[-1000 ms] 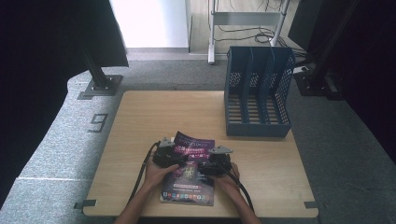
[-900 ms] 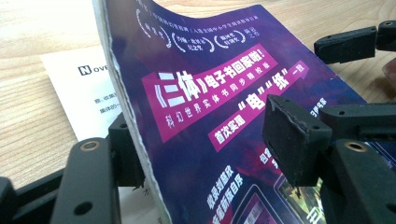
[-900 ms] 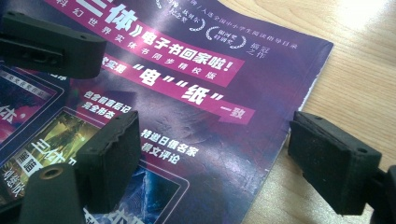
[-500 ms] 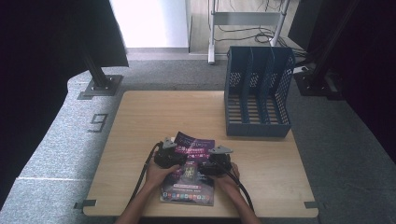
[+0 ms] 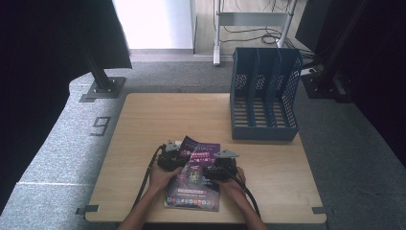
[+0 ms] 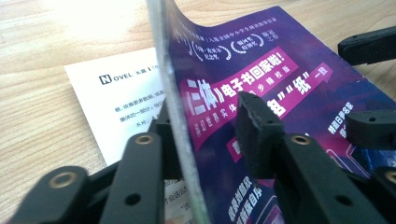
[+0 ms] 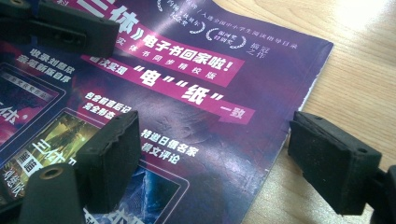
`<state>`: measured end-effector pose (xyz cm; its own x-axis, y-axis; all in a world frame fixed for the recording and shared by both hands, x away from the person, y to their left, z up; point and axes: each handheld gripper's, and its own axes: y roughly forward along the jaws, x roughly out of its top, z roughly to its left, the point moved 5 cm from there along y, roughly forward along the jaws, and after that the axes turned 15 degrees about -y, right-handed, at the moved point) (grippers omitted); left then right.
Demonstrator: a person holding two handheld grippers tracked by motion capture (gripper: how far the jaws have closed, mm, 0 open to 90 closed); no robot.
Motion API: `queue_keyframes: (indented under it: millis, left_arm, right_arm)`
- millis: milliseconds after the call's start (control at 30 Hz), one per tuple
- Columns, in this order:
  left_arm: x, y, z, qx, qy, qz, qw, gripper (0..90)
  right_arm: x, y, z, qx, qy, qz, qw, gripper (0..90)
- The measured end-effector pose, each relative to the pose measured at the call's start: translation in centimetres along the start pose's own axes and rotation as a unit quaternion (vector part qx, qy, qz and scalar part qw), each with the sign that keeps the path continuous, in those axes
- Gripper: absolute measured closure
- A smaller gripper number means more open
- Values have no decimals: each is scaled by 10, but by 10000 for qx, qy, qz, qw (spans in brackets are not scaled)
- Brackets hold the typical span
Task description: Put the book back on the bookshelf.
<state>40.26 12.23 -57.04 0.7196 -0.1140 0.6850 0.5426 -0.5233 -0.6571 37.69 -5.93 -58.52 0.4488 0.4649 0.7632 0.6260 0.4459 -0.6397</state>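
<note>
Purple magazine (image 5: 194, 179): left claw (image 6: 205, 135) straddles its lifted cover, not yet pinching; right claw (image 7: 224, 158) hangs open to pin its edge.

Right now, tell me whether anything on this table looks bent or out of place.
The magazine stands out: its cover is peeled up and curled on its left side, baring a white inside page. The left gripper straddles that raised edge. The right gripper sits open over the magazine's right edge.

Open wooden tabletop (image 5: 158, 120) left and ahead.
Blocked at far right by upright blue perforated plastic file rack (image 5: 264, 96); purple glossy magazine (image 5: 196, 177) underneath.
</note>
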Motion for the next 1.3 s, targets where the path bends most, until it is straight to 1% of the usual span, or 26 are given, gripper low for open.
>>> queue_keyframes:
  millis: [33,133,367,467,633,733,833,900,1033,1133,1300]
  left_arm:
    - [0,0,0,-11,-7,-20,10000,703]
    - [2,-1,-2,-33,4,-102,9999,758]
    - [4,-6,-6,-211,-22,-254,9995,852]
    - [5,-7,-8,-218,62,-319,9992,863]
    - [6,-9,-9,-287,47,-365,9989,867]
    - [7,-12,-12,-342,81,-433,9984,868]
    - [8,-17,-17,-411,161,-576,9974,869]
    - [10,-21,-21,-492,207,-689,9962,870]
    - [12,-26,-27,-624,240,-807,9945,871]
    - [13,-29,-31,-672,273,-838,9938,871]
    - [15,-35,-35,-729,367,-932,9923,871]
  right_arm:
    - [0,0,0,-2,-1,-1,10000,171]
    - [0,0,0,0,1,0,10000,171]
    - [0,0,-1,20,-4,-3,10000,173]
    - [0,0,-1,37,-13,-8,10000,175]
    - [-1,-1,-1,53,-27,-14,10000,182]
    - [-1,-2,-4,81,-1,-31,10000,215]
    - [-2,-5,-9,15,77,-54,10000,222]
    - [-1,-8,-14,20,165,-150,9997,224]
    - [1,-15,-20,34,292,-325,9990,224]
    - [2,-17,-21,87,300,-389,9988,223]
    - [4,-17,-19,147,257,-407,9987,217]
